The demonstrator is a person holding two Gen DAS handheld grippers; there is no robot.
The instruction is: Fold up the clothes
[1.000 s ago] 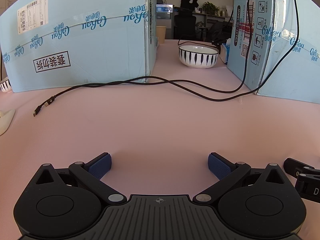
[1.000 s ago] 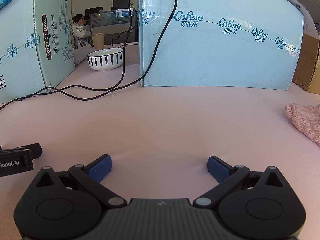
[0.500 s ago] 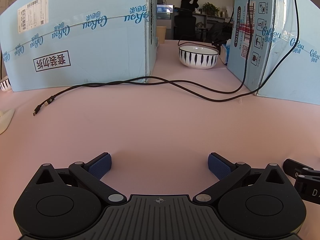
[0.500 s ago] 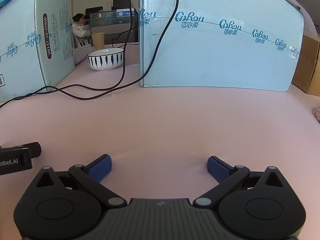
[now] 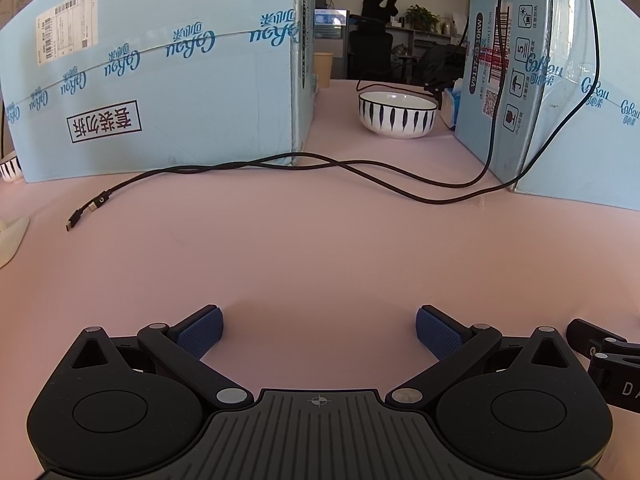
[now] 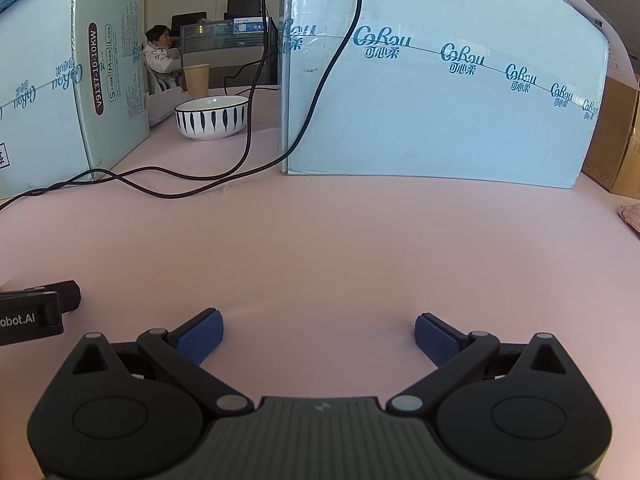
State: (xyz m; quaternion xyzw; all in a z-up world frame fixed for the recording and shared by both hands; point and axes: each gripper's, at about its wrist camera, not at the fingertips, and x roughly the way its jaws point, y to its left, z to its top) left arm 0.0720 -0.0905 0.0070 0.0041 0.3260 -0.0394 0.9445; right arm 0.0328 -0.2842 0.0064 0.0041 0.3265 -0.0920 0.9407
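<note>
While your right tool (image 6: 318,334) swings left, the pink knit garment (image 6: 630,216) slips to the frame edge; both it and your left tool (image 5: 318,330) gape wide, empty, folding unstarted.

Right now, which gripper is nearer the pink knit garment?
Right. The pink knit garment lies at the far right edge of the right gripper view, ahead and right of it. The left gripper sits farther left; its view doesn't show the garment.

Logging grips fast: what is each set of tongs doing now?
Left tongs: open, holding nothing.
Right tongs: open, holding nothing.
</note>
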